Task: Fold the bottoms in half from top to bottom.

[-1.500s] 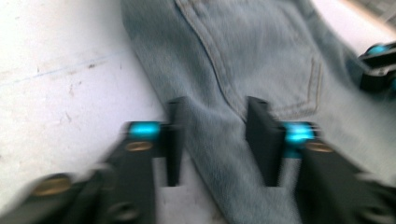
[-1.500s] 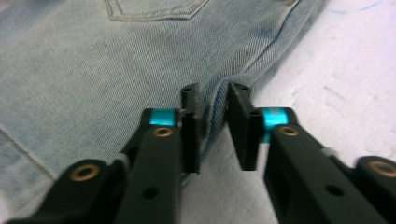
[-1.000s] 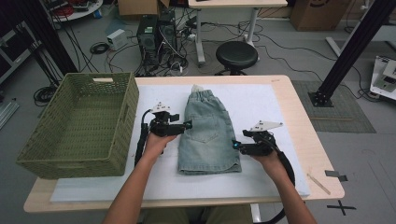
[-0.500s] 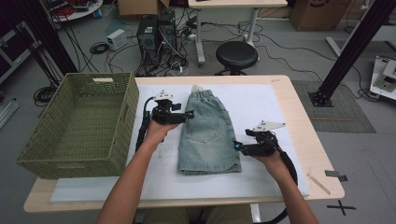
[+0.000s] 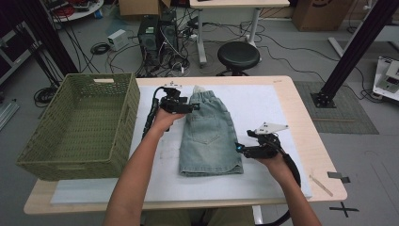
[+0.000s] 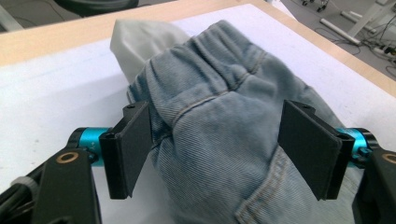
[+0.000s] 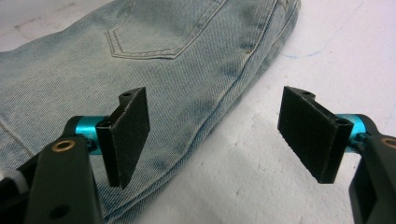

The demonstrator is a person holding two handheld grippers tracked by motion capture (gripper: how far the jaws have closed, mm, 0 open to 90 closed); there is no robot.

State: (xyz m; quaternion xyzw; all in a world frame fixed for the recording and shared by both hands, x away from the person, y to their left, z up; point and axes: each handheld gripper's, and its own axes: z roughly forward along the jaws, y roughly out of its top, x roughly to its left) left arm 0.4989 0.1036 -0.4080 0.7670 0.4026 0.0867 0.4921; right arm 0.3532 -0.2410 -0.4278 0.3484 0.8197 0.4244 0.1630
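Folded denim shorts (image 5: 209, 134) lie mid-table on white sheet (image 5: 263, 106), bare sheet to their right, green basket (image 5: 77, 125) at left edge. Left gripper (image 5: 194, 107) jaws wide, straddling waistband, not clamped. Right gripper (image 5: 239, 149) jaws wide, empty, at shorts' right edge. Faded blue, back pocket up.

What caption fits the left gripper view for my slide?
Open left gripper with black fingers straddling the waistband end of folded light-blue denim shorts on a white table cover.
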